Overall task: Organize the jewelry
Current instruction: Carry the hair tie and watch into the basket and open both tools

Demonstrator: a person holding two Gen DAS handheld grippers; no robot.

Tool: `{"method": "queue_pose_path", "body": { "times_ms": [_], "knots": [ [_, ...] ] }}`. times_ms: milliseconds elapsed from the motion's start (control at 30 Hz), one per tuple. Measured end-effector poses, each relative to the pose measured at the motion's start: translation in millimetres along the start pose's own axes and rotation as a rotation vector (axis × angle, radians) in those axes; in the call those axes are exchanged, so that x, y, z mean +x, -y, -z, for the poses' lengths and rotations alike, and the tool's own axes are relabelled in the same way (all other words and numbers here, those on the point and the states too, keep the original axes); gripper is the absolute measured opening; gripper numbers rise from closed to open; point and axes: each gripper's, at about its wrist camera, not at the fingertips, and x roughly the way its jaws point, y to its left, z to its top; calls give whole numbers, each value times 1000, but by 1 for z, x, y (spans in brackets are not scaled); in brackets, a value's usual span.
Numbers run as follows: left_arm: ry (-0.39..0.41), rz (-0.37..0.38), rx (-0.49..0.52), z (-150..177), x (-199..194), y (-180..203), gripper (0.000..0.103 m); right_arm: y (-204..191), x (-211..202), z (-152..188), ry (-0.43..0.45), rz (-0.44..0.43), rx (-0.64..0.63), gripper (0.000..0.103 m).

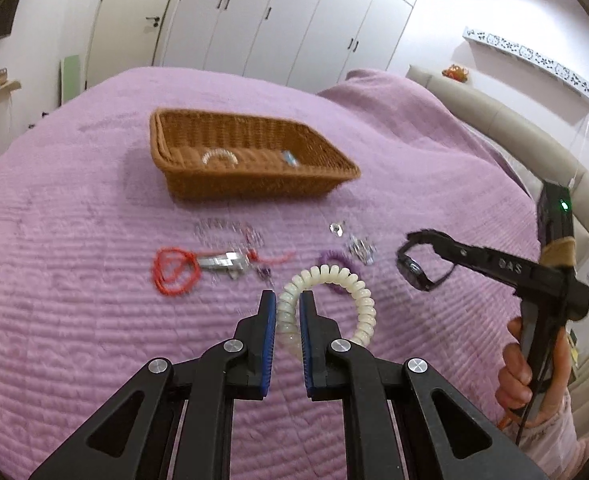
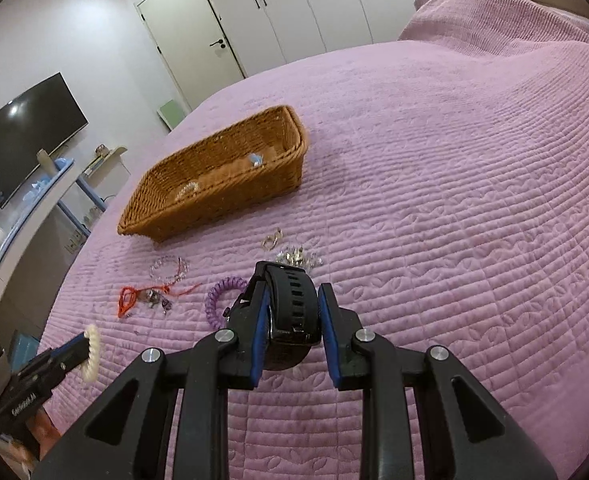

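Jewelry lies loose on the purple bedspread (image 1: 94,280), in front of the brown basket (image 1: 254,188). Some pieces are blurry and hard to make out: a red cord (image 1: 170,276), clear beads (image 2: 170,270), a purple coil (image 2: 224,296). The left hand-held gripper (image 1: 287,300) pinches a white bead bracelet (image 1: 358,288). The right hand-held gripper (image 2: 293,292) squeezes a black watch (image 2: 294,304). White closets (image 1: 278,20) stand behind the bed.
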Motion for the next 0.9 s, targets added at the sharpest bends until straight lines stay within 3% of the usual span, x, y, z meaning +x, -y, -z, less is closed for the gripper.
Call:
{"method": "queue_pose_path", "body": {
  "times_ms": [267, 533, 767, 900],
  "knots": [
    [67, -29, 24, -55, 0, -7, 12, -17, -4, -26, 46, -30, -22, 28],
    [100, -22, 28, -125, 35, -21, 12, -55, 25, -80, 88, -60, -75, 28],
    [33, -81, 11, -166, 99, -47, 12, -79, 99, -126, 23, -70, -86, 28],
    [-55, -98, -10, -175, 142, -65, 12, -88, 146, -141, -41, -39, -88, 28]
  ]
}}
